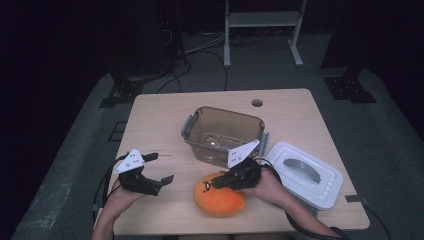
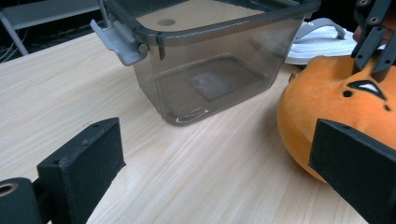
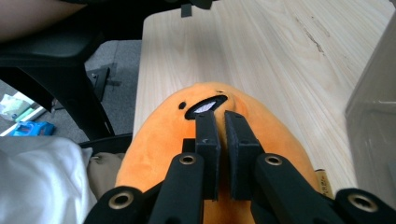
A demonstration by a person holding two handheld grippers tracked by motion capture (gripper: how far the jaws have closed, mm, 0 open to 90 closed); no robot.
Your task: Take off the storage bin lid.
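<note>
The plush [image 1: 218,194] lies at the table's [image 1: 165,115] near edge, just before the open bin [image 1: 223,134]. The right gripper [image 3: 223,122] is pinched onto its top — fabric should be gathered firmly before lifting. The left gripper [image 1: 161,169] hangs spread, empty.

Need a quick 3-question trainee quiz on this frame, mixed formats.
1. True or false: the white lid sits on the clear bin.
2. The right gripper has its jaws nearly together on which thing: A) bin latch B) orange plush toy C) lid handle?
3. Fill in: the left gripper has its jaws ____.

Key: 1 false, it lies on the table beside the bin; 2 B; 3 open.
</note>
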